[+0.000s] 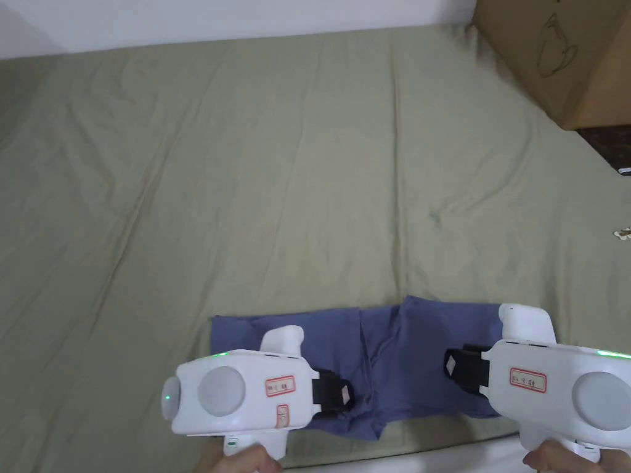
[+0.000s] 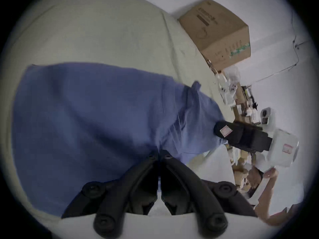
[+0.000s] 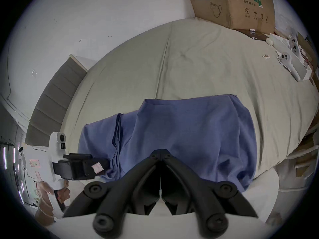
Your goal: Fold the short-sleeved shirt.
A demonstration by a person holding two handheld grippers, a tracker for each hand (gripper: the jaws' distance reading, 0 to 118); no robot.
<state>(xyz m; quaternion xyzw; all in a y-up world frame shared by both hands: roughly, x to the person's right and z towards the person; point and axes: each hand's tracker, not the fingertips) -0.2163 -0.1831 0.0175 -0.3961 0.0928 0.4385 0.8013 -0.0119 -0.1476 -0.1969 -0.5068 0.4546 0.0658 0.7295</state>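
The blue short-sleeved shirt [image 1: 394, 363] lies folded into a wide band near the front edge of the bed [image 1: 308, 185]. My left gripper [image 1: 345, 394] is shut on the shirt's near edge at the left; in the left gripper view the jaws [image 2: 159, 154] meet on blue cloth [image 2: 86, 113] that puckers toward them. My right gripper [image 1: 451, 367] is shut on the right part of the shirt, and its own view has the cloth [image 3: 189, 130] gathered at the closed tips [image 3: 160, 151]. The two grippers point toward each other, a short gap apart.
A pale green sheet covers the bed. A large cardboard box [image 1: 567, 55] stands at the back right corner. White gadgets on a tray [image 3: 293, 58] lie at the bed's right side. A grey padded headboard [image 3: 57, 104] runs along the left. Behind the shirt the sheet lies bare.
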